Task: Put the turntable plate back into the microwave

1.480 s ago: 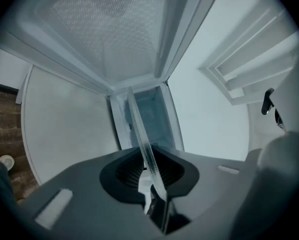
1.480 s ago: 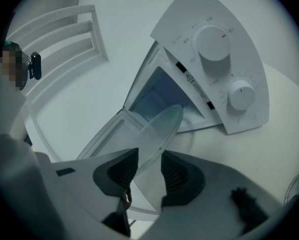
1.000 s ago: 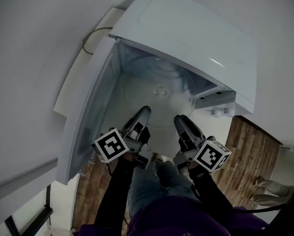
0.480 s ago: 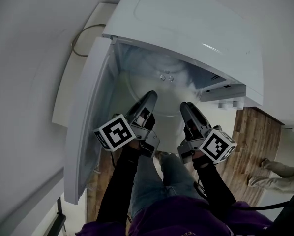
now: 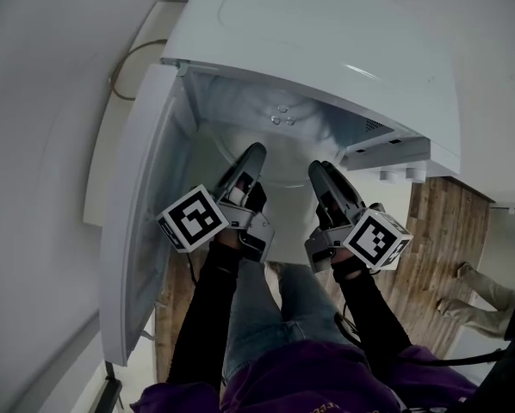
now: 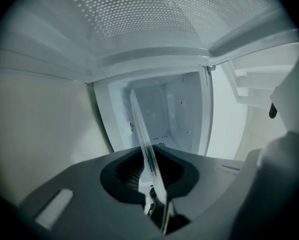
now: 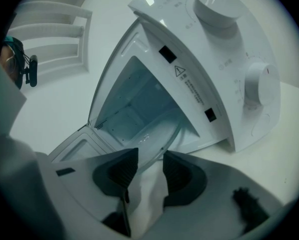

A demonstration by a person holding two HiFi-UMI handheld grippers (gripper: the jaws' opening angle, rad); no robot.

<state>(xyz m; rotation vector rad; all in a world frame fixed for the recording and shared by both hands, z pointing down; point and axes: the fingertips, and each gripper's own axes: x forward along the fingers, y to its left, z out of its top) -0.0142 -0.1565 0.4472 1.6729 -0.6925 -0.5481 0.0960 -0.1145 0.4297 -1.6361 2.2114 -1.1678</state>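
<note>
Two grippers show in the head view, side by side before the open front of a white microwave point(image 5: 326, 50). Its door point(image 5: 137, 231) swings out to the left. The left gripper point(image 5: 253, 153) and the right gripper point(image 5: 319, 172) both point into the cavity, each with its marker cube toward the person. The clear glass turntable plate point(image 5: 279, 140) lies across the mouth of the cavity between and ahead of the two grippers, its far part inside and its raised hub studs showing through. A cable point(image 5: 128, 58) loops behind the door. Wooden floor point(image 5: 430, 239) and the person's legs point(image 5: 257, 317) fill the lower frame.

Left gripper view: the jaws are clamped together on the near rim of the turntable plate point(image 6: 139, 129), which appears edge-on as a thin glass line running from the pads toward the cavity point(image 6: 179, 114). The door's perforated panel point(image 6: 139, 14) spans the top of the frame.

Right gripper view: the jaws of the right gripper point(image 7: 149, 171) stand wide apart. The plate's curved rim point(image 7: 164, 144) passes through the gap and on into the cavity. Neither pad is seen pressing on the glass. The control panel carries two knobs: an upper knob point(image 7: 217, 1) and a lower knob point(image 7: 259, 84). The open door lies at lower left.
</note>
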